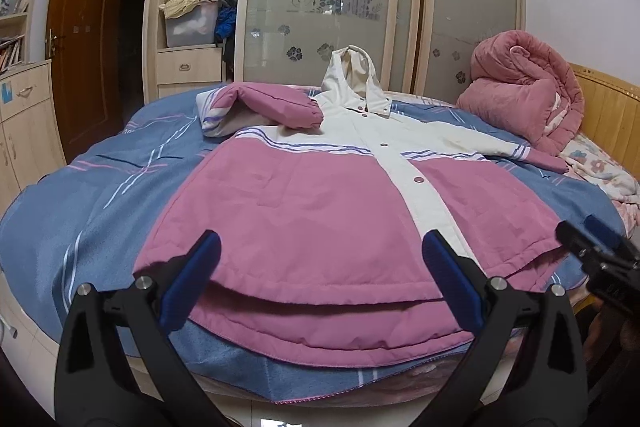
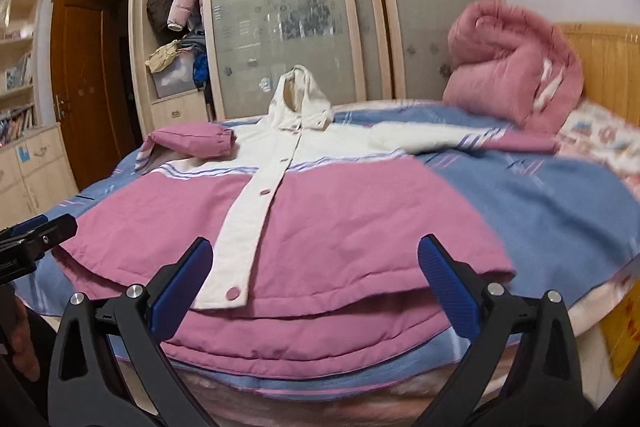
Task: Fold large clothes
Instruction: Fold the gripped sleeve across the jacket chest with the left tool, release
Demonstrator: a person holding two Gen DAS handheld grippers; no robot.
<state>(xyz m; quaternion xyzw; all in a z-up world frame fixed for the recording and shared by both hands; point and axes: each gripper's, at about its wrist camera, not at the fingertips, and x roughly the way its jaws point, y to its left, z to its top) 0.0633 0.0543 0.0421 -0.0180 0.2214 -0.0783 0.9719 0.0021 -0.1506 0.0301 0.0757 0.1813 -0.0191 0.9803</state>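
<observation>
With hooded jacket [image 1: 304,203] spread front-up on blue bedspread [image 1: 92,195], one sleeve [image 1: 276,105] already folded in, I judge hem fold next. Left gripper [image 1: 322,281] and right gripper [image 2: 316,283]: jaws apart, empty, just short of hem [image 2: 312,307]. I must pinch both hem corners evenly.

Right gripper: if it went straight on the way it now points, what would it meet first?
Most likely the jacket's pink hem, lying on the bed just ahead between the open right gripper fingers. Depth is hard to judge in the fisheye view.
</observation>
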